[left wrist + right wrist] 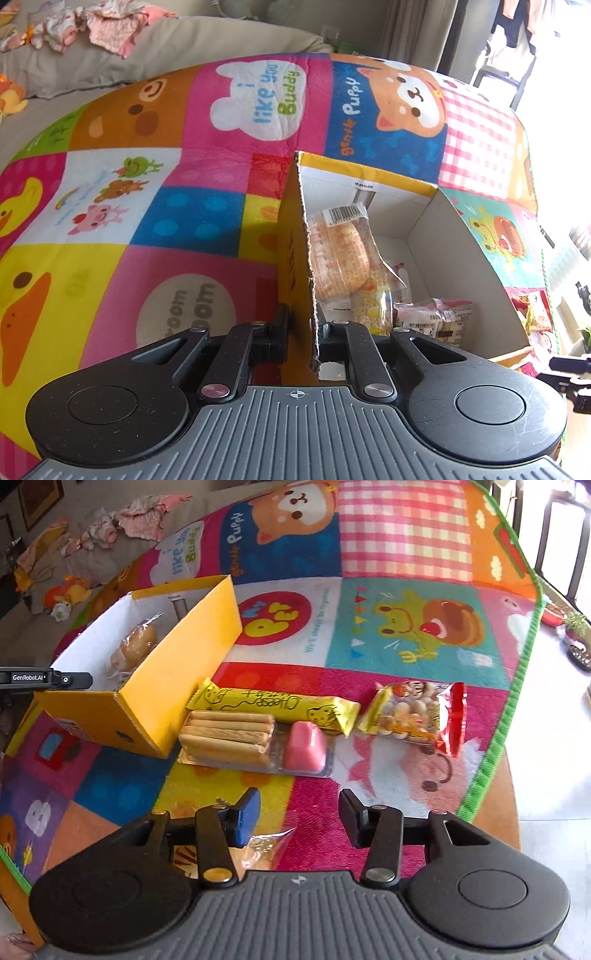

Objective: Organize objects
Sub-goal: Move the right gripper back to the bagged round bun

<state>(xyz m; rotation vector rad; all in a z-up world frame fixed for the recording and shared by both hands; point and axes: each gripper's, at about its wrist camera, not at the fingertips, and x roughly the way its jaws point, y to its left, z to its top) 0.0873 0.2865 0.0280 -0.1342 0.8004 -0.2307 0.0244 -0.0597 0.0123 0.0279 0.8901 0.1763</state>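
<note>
One patchwork cartoon play mat (406, 539) lies under a yellow cardboard box (147, 705) holding wrapped snacks (340, 254). Left gripper (301, 334) is clamped on the box's wall. Beside the box lie a biscuit-stick tray (229, 738), cheese bar (273, 705) and nut packet (413, 716). Right gripper (299, 812) hangs spread, empty.

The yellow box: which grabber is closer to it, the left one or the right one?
Left. The left gripper is clamped on the yellow box wall, touching it. The right gripper is open, apart from the box, above the mat in front of the biscuit stick pack.
</note>
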